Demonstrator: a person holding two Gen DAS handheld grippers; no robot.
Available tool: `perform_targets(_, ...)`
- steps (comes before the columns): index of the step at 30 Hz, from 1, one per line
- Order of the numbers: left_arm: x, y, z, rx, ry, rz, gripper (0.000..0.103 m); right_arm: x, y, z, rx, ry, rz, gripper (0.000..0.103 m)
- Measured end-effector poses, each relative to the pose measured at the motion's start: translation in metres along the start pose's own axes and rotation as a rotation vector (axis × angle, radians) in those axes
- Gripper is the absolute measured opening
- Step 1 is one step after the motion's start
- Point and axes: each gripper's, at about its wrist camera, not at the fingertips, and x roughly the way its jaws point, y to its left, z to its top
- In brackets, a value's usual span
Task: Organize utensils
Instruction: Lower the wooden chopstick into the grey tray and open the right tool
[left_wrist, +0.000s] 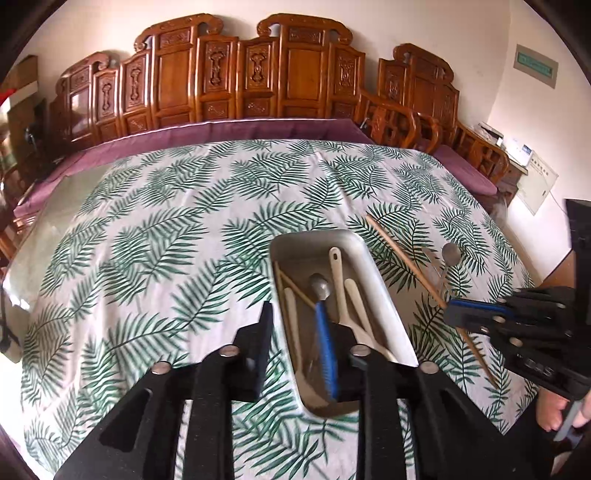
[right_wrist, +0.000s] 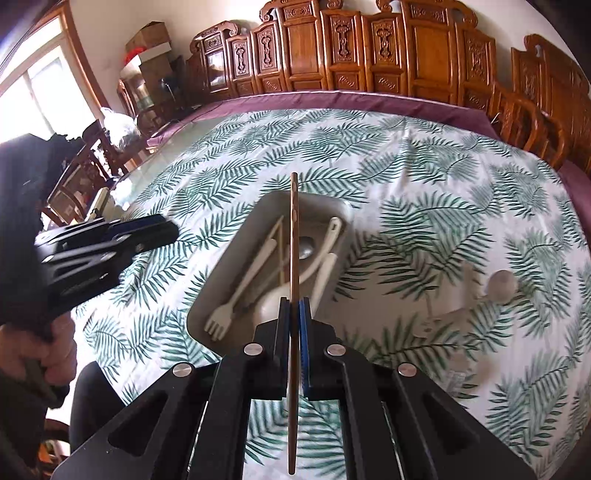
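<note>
A grey rectangular tray (left_wrist: 384, 280) lies on the leaf-print cloth and holds cream plastic utensils, a metal spoon (left_wrist: 320, 287) and thin chopsticks. It also shows in the right wrist view (right_wrist: 236, 258), with a cream fork (right_wrist: 221, 319) inside. My left gripper (left_wrist: 304, 328) is open, its fingers astride the tray's near left wall. My right gripper (right_wrist: 293, 306) is shut on a wooden chopstick (right_wrist: 293, 236) and holds it above the tray; in the left wrist view the right gripper (left_wrist: 458, 312) holds the chopstick (left_wrist: 402, 254) right of the tray.
A metal spoon (left_wrist: 451, 254) and a clear plastic utensil lie on the cloth right of the tray; the spoon also shows in the right wrist view (right_wrist: 502, 286). Carved wooden chairs (left_wrist: 258, 74) line the table's far side. The table edge is near on my right.
</note>
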Motion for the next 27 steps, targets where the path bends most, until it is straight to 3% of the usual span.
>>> perform_targets(1,-0.004,0.004,-0.003,-0.003,-0.005,0.002,0.031,0.003,0.003,0.002,-0.001,0.002,0.002,0.006)
perform_targets(7,-0.021,0.022,-0.015,-0.020,-0.037,-0.007,0.070,0.029,0.022,0.011,-0.001,0.026,0.001,0.006)
perform_targets(8,-0.023,0.023,-0.016,-0.017,-0.040,0.002,0.081,0.032,0.023,0.012,0.002,0.027,-0.002,0.006)
perform_targets(9,-0.026,0.026,-0.018,-0.015,-0.049,0.017,0.083,0.037,0.024,0.013,0.009,0.029,-0.003,0.006)
perform_targets(12,-0.030,0.034,-0.023,-0.015,-0.056,0.032,0.088,0.050,0.022,0.015,0.042,0.040,-0.003,0.006)
perform_targets(18,-0.032,0.047,-0.030,-0.039,-0.067,0.055,0.089,0.074,0.010,0.021,0.131,0.071,0.002,0.006)
perform_targets(27,-0.033,0.055,-0.033,-0.058,-0.063,0.045,0.089,0.090,0.009,0.035,0.150,0.074,-0.023,0.007)
